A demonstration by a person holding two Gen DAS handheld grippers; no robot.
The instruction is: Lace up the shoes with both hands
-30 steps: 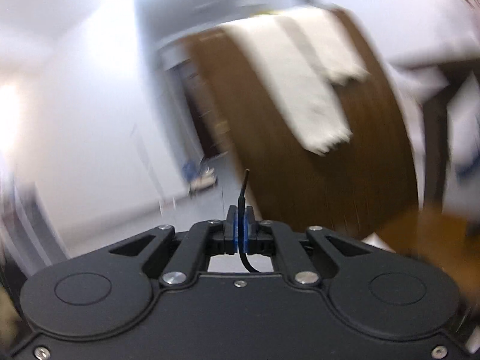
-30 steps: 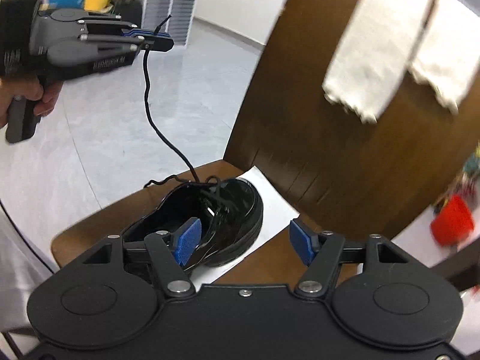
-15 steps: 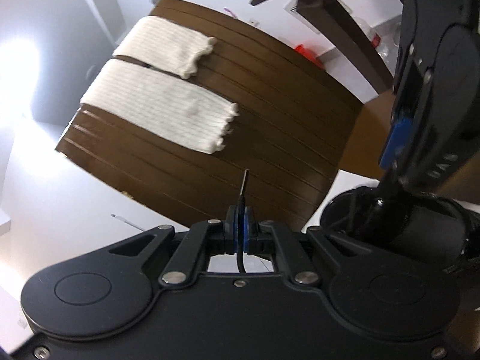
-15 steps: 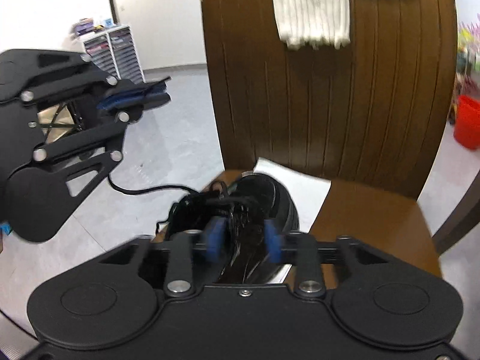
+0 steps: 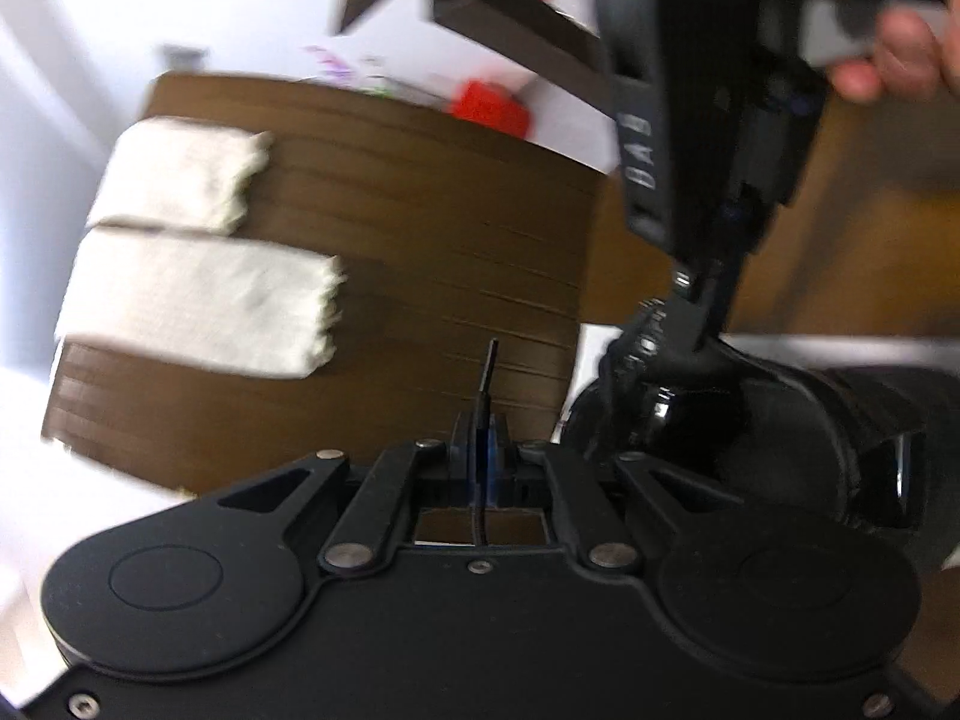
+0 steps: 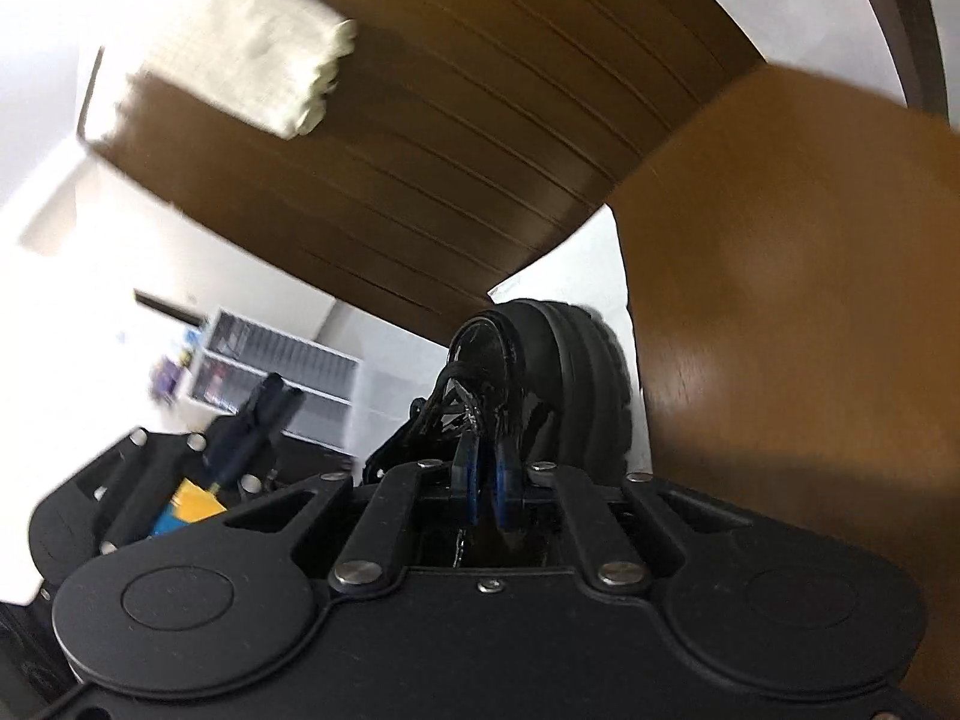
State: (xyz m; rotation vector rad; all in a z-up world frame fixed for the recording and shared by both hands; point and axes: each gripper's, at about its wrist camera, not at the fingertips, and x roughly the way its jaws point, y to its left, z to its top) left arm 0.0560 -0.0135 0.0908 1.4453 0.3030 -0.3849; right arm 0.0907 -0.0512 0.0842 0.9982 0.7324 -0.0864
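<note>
We see that the right gripper [image 6: 485, 468] has just been closing: a second ago its blue pads stood wide apart above the glossy black lace-up shoe [image 6: 540, 384], and now they are drawn nearly together, right down at the laced throat. Something dark sits between them, probably a strand of lacing or the tongue edge, but blur keeps us from telling which. The left gripper [image 5: 480, 450] is clamped on the thin black shoelace end [image 5: 489, 372], whose stiff tip stands up out of the pads, as it did a second ago.

We judge that both ends of the work are now pinched, so a threading or tightening pull can begin.

The shoe lies on a white sheet of paper [image 6: 576, 264] on the brown wooden chair seat [image 6: 780, 300], close to the slatted dark-brown chair back [image 6: 420, 150]. In the right wrist view its long axis runs away from us, rounded toe towards the chair back, opening nearest the pads.
</note>
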